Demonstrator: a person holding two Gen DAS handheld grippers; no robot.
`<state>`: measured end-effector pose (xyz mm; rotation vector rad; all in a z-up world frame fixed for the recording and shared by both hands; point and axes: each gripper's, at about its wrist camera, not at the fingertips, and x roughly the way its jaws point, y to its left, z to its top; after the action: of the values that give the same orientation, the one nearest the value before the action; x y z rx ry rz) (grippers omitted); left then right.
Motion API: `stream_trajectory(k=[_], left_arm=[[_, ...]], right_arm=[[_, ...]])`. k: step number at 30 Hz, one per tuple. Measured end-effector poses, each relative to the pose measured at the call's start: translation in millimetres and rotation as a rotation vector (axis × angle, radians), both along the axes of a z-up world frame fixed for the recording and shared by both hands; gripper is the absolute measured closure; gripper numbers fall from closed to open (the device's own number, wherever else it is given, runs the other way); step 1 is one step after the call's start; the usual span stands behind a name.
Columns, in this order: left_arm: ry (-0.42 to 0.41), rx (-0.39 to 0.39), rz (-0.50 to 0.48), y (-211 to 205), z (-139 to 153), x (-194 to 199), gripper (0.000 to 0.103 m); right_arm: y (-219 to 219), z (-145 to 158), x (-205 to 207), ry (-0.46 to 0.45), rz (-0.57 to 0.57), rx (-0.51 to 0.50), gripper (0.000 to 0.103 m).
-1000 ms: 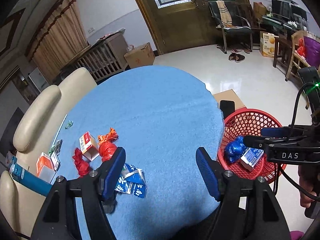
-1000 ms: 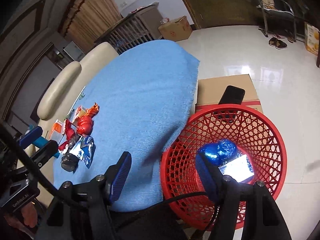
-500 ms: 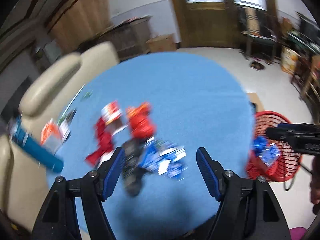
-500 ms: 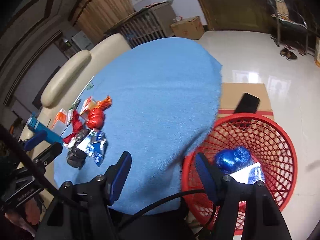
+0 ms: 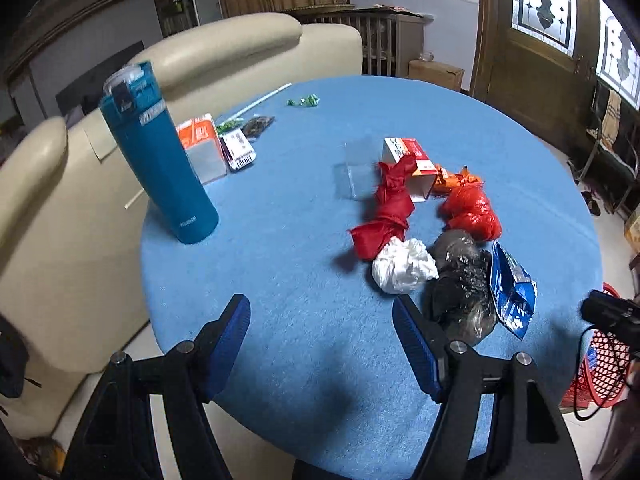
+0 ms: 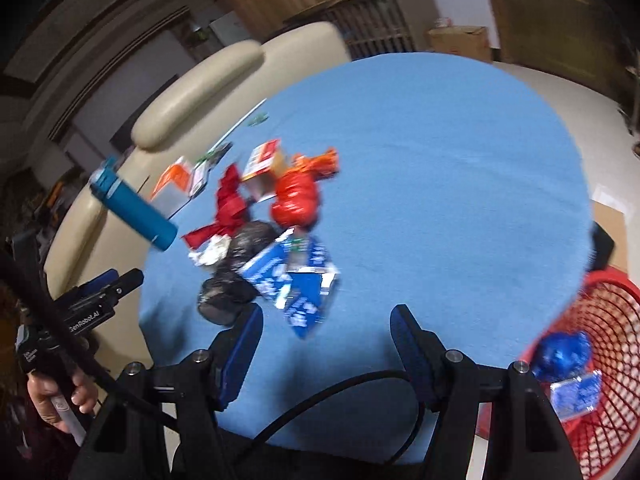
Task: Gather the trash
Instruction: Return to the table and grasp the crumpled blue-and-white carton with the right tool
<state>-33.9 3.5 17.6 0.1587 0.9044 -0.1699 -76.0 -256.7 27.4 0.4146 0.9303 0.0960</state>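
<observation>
A round table [image 5: 280, 240] covered in blue cloth is seen from two hand-held grippers, both with jaws spread wide and nothing held. The trash is heaped in one cluster on the cloth: a white wad [image 5: 404, 266], a dark crumpled bag [image 5: 460, 288], a blue packet [image 5: 512, 292], a red bag [image 5: 390, 208], a red-orange bag [image 5: 472, 212] and a small carton [image 5: 412, 164]. From the left gripper [image 5: 322, 344], the heap lies ahead and to the right, with the white wad just beyond the right fingertip and the dark bag beside it. From the right gripper [image 6: 326, 346], the heap lies ahead and slightly left, with the blue packet [image 6: 296, 284] nearest; this view is blurred. The heap's long axis runs away from both grippers, carton farthest. The left gripper is judged nearer to the white wad, the right to the blue packet. A red basket [image 6: 608, 364], already holding blue trash, stands off the table edge on the right gripper's side. A teal bottle [image 5: 156, 152] stands well apart, to the left.
</observation>
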Motion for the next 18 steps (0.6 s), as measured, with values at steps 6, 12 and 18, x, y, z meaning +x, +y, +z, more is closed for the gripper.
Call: stream_trajectory(k=[6,12,18], left_arm=[[0.071,-0.064,-0.051,-2.8,-12.3,1.8,0.029],[0.111,-0.119,-0.136,-20.7,-13.3,0.1,0.029],[0.124,-0.153,-0.176,-26.3,-12.5,2.1,0.029]], right_arm=[[26.7,-23.5,28.7,0.016,0.111,-0.091,0.033],[38.2,-47.2,62.1,0.015,0.230,-0.169,0.030],[53.3,-59.0,82.9,0.012,0.358,-0.290,0.023]])
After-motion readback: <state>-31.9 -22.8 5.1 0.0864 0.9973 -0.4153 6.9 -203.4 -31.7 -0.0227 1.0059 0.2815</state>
